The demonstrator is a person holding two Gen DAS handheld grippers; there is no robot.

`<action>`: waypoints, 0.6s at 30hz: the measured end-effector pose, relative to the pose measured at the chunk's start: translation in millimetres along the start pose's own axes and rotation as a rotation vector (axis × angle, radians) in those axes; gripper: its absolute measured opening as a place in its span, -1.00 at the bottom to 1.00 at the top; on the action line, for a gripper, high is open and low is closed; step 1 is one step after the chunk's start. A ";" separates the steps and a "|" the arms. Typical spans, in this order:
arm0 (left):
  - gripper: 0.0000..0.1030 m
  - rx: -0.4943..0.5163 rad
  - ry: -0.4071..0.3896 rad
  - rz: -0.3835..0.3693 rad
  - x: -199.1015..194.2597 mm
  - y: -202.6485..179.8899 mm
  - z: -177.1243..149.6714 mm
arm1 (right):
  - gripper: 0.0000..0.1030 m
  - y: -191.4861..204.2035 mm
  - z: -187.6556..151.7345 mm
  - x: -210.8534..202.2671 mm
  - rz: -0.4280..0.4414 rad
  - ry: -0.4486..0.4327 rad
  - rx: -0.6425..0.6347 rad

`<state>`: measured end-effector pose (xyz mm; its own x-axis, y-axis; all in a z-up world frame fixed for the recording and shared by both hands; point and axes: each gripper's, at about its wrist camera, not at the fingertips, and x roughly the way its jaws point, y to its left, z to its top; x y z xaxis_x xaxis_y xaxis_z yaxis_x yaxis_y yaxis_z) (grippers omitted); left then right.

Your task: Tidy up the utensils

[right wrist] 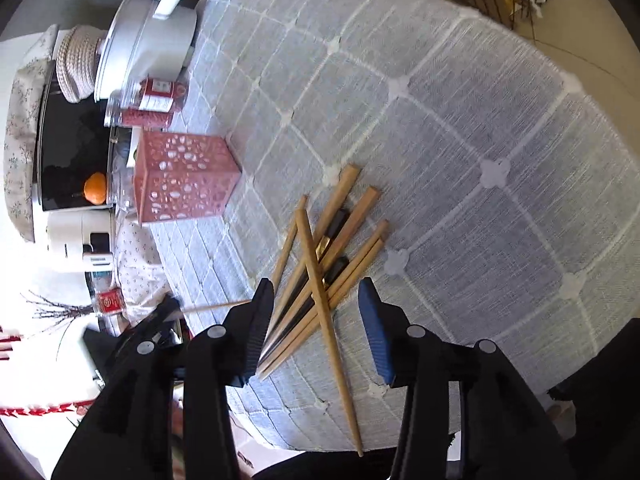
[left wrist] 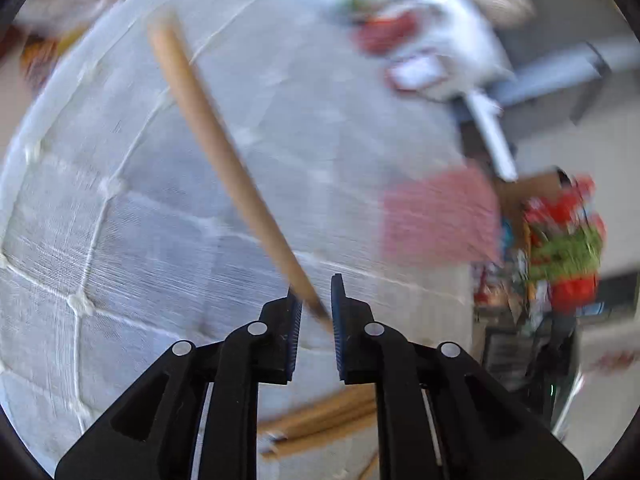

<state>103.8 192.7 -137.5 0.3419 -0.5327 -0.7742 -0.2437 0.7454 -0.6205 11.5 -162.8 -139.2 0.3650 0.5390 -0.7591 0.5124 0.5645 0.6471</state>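
My left gripper [left wrist: 315,308] grasps one wooden chopstick [left wrist: 208,128] near its thin tip, the jaws narrowed around it but with a gap on one side, the thick end swinging far out over the cloth. My right gripper [right wrist: 316,320] hangs released, jaws wide, above the loose pile of chopsticks [right wrist: 324,256] near the table's edge. The pink perforated holder [right wrist: 182,174] stands well apart from the pile, upright.

I judge the risk lies in that off-centre pinch: the left view is blurred, and a fast swing could let the long stick pivot or slip out. One stick in the pile overhangs the edge and could be knocked off.

The grey checked tablecloth [right wrist: 460,128] covers a round table; beyond sit a white pot [right wrist: 148,40] and jars, all close together.
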 end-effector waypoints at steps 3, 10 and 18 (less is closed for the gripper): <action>-0.70 -0.111 0.022 -0.023 9.5 27.0 10.4 | -0.09 5.0 -0.4 2.4 0.004 -0.001 -0.018; -0.77 -0.144 -0.030 0.035 9.2 30.4 26.7 | -0.07 7.9 1.9 -0.1 -0.005 -0.007 -0.041; -0.27 -0.021 0.035 0.312 26.8 -18.0 53.6 | -0.07 5.1 4.5 -13.8 -0.022 0.005 -0.067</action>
<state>166.0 186.5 -140.4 0.2160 -0.2931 -0.9314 -0.3507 0.8669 -0.3542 12.5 -170.3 -125.7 0.3499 0.5292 -0.7729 0.4673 0.6165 0.6337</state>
